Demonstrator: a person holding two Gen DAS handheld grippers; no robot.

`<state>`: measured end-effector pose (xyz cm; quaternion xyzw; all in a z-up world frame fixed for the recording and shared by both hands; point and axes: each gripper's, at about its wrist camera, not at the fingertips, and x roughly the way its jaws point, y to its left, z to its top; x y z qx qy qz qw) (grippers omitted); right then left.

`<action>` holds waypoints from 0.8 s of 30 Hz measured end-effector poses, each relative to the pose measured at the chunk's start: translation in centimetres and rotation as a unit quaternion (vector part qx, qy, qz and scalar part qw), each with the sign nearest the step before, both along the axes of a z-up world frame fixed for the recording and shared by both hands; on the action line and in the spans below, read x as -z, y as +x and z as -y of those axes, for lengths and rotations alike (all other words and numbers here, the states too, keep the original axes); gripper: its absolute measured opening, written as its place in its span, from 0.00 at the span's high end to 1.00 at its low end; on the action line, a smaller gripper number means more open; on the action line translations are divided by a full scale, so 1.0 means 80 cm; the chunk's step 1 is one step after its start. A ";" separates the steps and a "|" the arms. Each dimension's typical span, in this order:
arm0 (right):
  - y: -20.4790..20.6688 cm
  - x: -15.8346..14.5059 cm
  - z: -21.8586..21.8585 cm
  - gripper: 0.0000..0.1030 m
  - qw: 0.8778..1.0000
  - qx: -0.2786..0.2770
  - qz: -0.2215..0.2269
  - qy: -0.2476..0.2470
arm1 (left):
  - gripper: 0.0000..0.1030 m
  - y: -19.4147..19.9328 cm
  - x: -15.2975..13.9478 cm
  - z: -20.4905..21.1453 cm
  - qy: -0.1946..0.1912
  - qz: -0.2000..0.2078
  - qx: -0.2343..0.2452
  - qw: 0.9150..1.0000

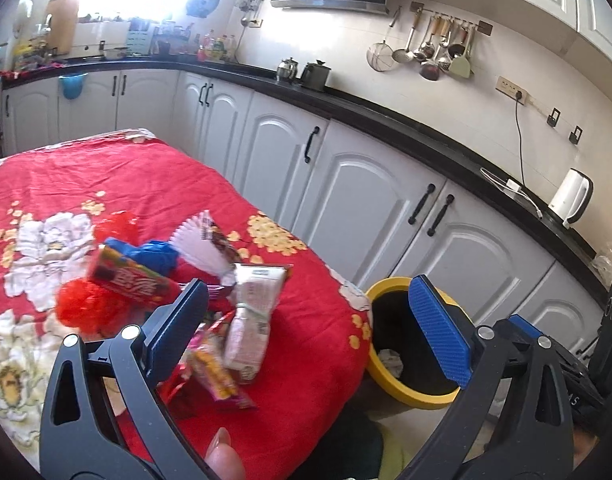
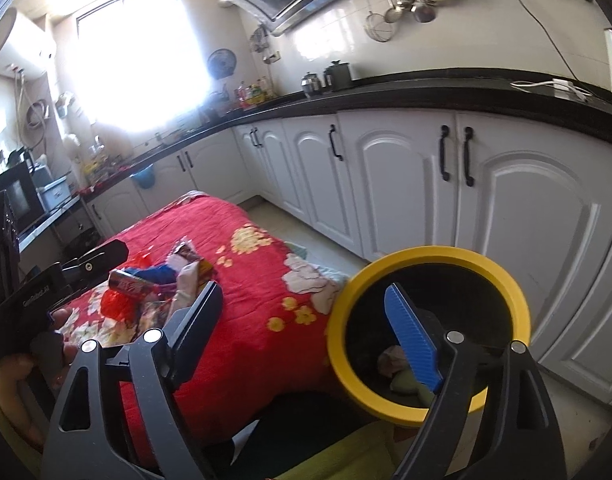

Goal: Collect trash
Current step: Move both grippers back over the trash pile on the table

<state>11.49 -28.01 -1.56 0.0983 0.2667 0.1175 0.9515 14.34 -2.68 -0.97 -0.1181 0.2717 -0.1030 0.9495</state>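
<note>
Both hand-held grippers are seen tilted downward, each with its jaws spread wide and nothing between the pads. The left hand-held gripper [image 1: 309, 320] is held over the near edge of a table draped in a red flowered cloth [image 1: 154, 184], its left finger [image 1: 178, 328] in front of the trash and its blue-padded right finger [image 1: 439, 332] in front of the bin. A fingertip of the left hand [image 1: 222, 456] is seen at the bottom edge of that view, the rest being cut off. In the right wrist view the same hand [image 2: 46, 344] is seen wrapped around the left gripper's black handle.

The right hand-held gripper [image 2: 302, 336] is held between table and bin, its blue pad [image 2: 411, 344] standing in front of the mouth of the yellow-rimmed bin [image 2: 425, 256], which stands on the floor beside the table's corner, near the white cabinets [image 2: 405, 184].

The trash pile [image 1: 210, 280] lies on the red cloth: a red snack packet [image 1: 134, 284], a pale wrapped packet [image 1: 252, 320], a white fluted paper [image 1: 204, 246], something blue [image 1: 154, 256], red mesh-like material [image 1: 90, 308] and bright wrappers [image 1: 214, 368]. These are blurred, and their print cannot be read. The lower part of the pile is hidden behind the left finger.

Inside the bin, crumpled items [image 2: 393, 364] are partly made out against the black liner; the blue pad covers part of them. The window [image 2: 142, 60] is blown out to white.
</note>
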 end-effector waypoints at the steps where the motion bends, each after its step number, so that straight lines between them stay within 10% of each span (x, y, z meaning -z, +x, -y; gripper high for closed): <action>1: 0.000 -0.001 -0.005 0.21 1.000 -0.005 0.001 -0.001 | 0.11 -0.001 0.000 -0.004 0.001 0.000 -0.003 1.000; 24: -0.004 -0.003 -0.104 0.17 0.996 -0.091 0.003 -0.025 | 0.11 -0.013 0.003 -0.090 -0.009 -0.002 -0.061 0.998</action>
